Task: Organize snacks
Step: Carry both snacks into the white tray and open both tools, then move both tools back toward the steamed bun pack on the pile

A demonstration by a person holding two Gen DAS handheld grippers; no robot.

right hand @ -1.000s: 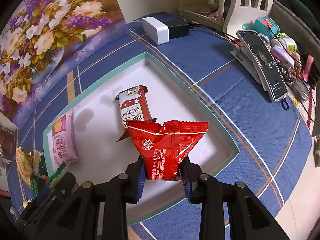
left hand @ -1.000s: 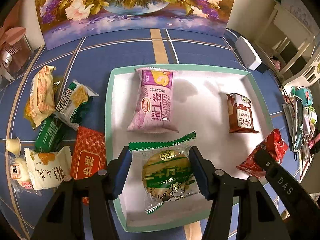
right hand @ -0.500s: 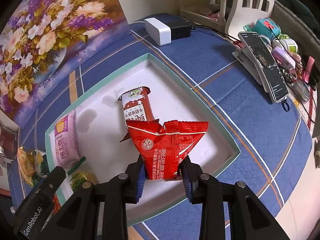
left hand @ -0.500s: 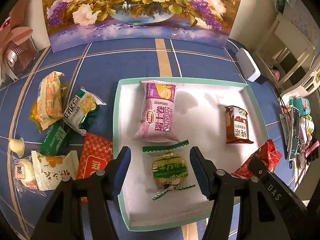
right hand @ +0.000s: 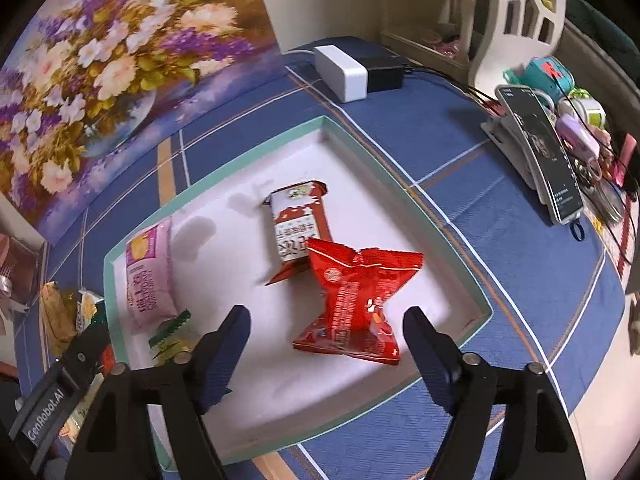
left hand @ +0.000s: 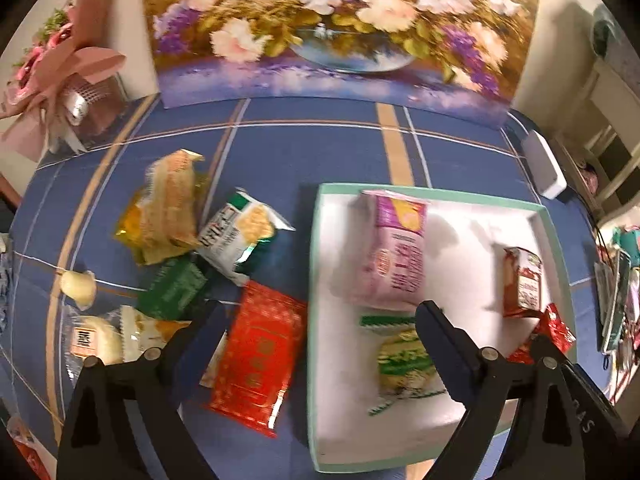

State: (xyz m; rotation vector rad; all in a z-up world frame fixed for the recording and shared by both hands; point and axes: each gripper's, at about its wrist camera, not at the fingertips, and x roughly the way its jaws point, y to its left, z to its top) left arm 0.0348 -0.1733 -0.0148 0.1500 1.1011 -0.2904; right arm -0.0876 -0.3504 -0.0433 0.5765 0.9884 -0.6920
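Right tongs (right hand: 324,320) gape above a crinkly red packet (right hand: 356,300) lying in the tray (right hand: 460,264); left tongs (left hand: 316,320) spread over a flat red pouch (left hand: 256,356) on the table; light, slippery, best pinched across the edges.

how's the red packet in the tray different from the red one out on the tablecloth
The crinkled red packet lies inside the tray, pinched at the waist, leaning on the brown-and-white bar. The flat red packet lies outside it on the blue tablecloth, smooth and rectangular with gold print. Both are red; neither is gripped.
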